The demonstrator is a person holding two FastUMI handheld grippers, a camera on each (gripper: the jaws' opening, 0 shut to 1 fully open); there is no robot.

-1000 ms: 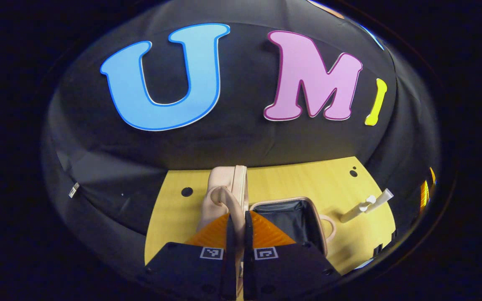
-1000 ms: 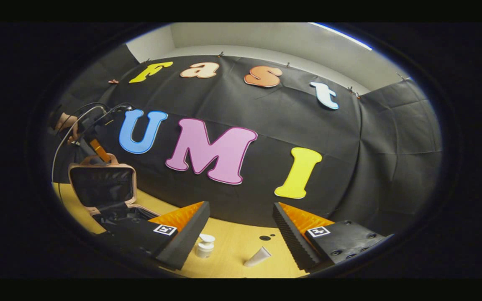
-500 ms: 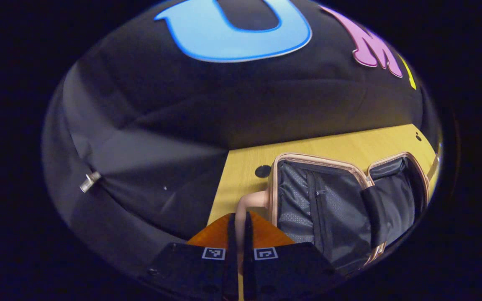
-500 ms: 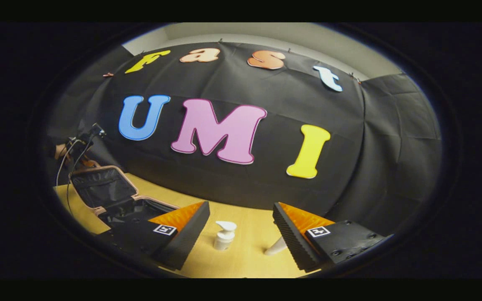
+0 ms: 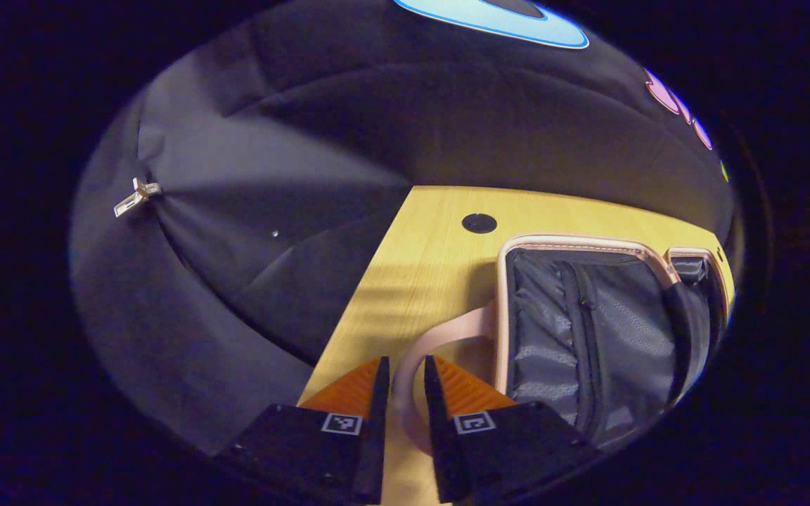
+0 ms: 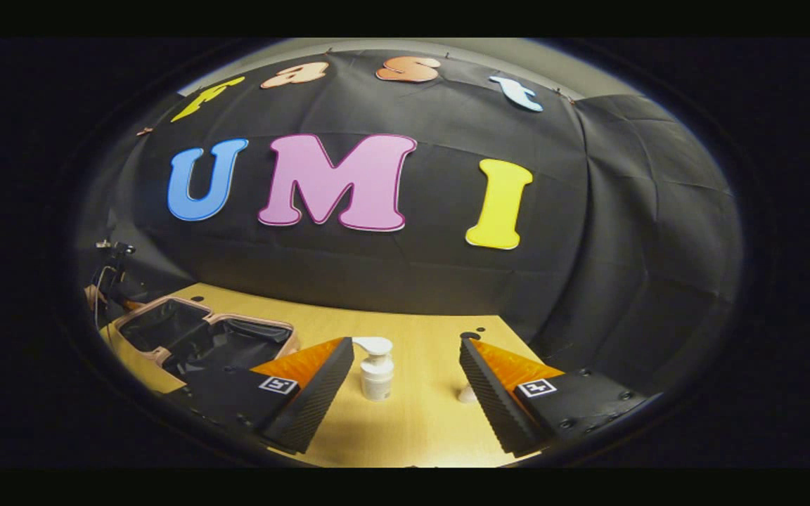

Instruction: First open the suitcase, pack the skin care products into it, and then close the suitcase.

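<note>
Suitcase (image 5: 588,316) lies open on counter (image 5: 433,253) — left hand-held gripper (image 5: 403,383) slightly parted around handle (image 5: 440,337); right hand-held gripper (image 6: 405,376) wide apart, pump bottle (image 6: 377,369) at 12 o'clock.

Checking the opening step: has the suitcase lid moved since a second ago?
Yes. The suitcase lid has swung down from upright, away from the wall, and now lies open flat on the table.

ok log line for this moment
suitcase: open flat | left gripper: open around handle | right gripper: open, facing pump bottle
</note>
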